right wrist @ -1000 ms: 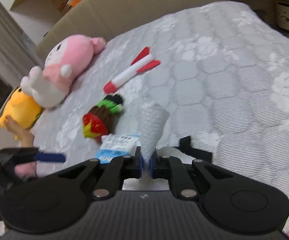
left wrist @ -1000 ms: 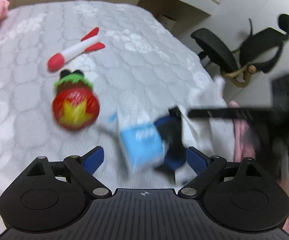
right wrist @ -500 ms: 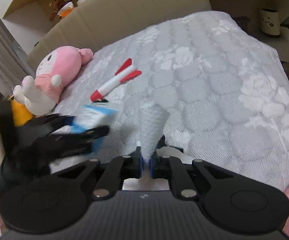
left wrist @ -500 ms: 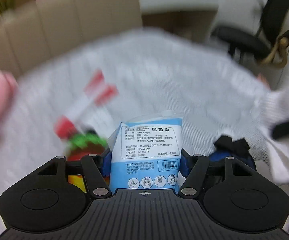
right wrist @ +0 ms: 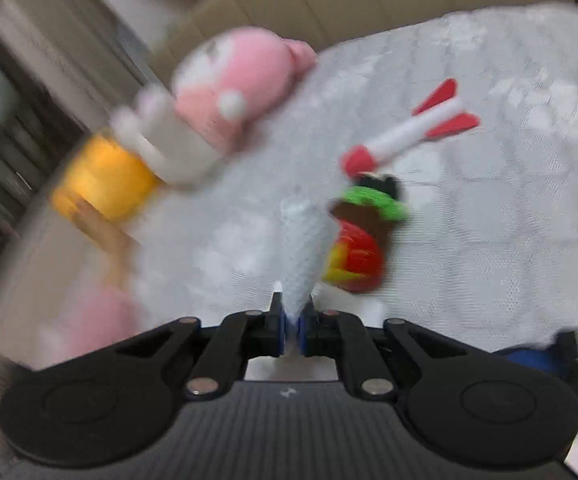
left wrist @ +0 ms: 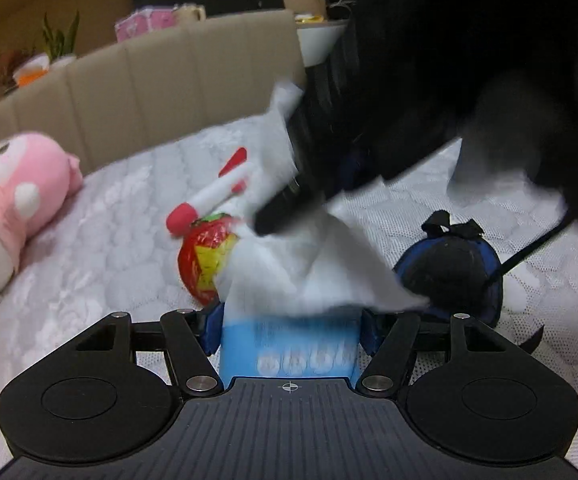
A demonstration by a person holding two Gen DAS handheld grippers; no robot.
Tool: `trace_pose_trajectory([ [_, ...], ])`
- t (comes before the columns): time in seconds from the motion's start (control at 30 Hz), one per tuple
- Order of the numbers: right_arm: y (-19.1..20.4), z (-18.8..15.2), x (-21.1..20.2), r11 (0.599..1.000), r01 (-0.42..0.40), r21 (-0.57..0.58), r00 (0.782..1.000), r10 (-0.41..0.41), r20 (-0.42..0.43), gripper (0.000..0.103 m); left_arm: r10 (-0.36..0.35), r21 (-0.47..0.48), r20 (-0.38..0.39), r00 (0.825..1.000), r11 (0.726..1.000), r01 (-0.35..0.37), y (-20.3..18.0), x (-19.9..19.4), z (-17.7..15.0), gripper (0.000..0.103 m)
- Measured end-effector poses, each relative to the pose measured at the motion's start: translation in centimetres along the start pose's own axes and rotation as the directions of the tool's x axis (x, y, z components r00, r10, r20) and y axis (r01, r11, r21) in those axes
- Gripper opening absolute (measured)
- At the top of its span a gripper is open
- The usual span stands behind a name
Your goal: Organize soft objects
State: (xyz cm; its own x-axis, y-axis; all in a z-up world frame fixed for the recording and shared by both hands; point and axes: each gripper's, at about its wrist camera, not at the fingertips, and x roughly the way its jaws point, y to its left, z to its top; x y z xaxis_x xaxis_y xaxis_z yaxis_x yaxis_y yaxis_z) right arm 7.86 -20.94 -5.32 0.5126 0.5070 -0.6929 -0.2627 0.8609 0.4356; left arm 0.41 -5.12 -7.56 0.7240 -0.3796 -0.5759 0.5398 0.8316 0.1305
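Your left gripper (left wrist: pixel 289 330) clamps the blue pack (left wrist: pixel 289 350); your right gripper (right wrist: pixel 292 330) pinches white mesh (right wrist: pixel 305 248) beside the strawberry toy (right wrist: pixel 359 256).

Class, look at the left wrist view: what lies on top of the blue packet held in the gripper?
A white cloth drapes over the blue packet, hiding its top. The left gripper pinches the packet's sides.
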Motion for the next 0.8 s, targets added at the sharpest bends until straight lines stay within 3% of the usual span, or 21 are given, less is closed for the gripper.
trace_pose_trajectory([
  [0.07,-1.1,-0.3,0.5,0.996,0.094,-0.006,0.995,-0.095,-0.019,0.007,-0.011,-0.032,-0.001,1.0,0.999,0.011,0.7,-0.4,-0.1,0.068],
  [0.33,-6.7,-1.6,-0.3,0.953,0.061,0.298,0.998,-0.05,-0.043,0.007,-0.068,-0.073,0.02,0.997,0.995,0.069,1.0,-0.5,0.1,0.069],
  [0.43,-7.4,-1.9,0.0,0.932,0.042,0.36,0.999,-0.028,-0.042,0.007,-0.077,-0.089,0.03,0.997,0.993,0.079,1.3,-0.8,0.2,0.069],
  [0.57,-8.1,-2.0,-0.5,0.914,0.064,0.401,0.998,-0.069,-0.002,0.007,-0.087,-0.118,0.081,0.993,0.988,0.097,1.9,-1.9,0.4,0.069],
  [0.67,-8.9,-2.3,-0.8,0.882,-0.028,0.47,0.999,0.035,-0.006,0.007,-0.117,-0.128,0.128,0.985,0.983,0.134,2.2,-2.5,0.7,0.073],
  [0.8,-7.1,-2.5,-1.4,0.881,-0.125,0.456,0.99,0.137,0.006,0.007,-0.103,-0.053,0.073,0.992,0.993,0.107,1.3,-1.0,0.6,0.08],
])
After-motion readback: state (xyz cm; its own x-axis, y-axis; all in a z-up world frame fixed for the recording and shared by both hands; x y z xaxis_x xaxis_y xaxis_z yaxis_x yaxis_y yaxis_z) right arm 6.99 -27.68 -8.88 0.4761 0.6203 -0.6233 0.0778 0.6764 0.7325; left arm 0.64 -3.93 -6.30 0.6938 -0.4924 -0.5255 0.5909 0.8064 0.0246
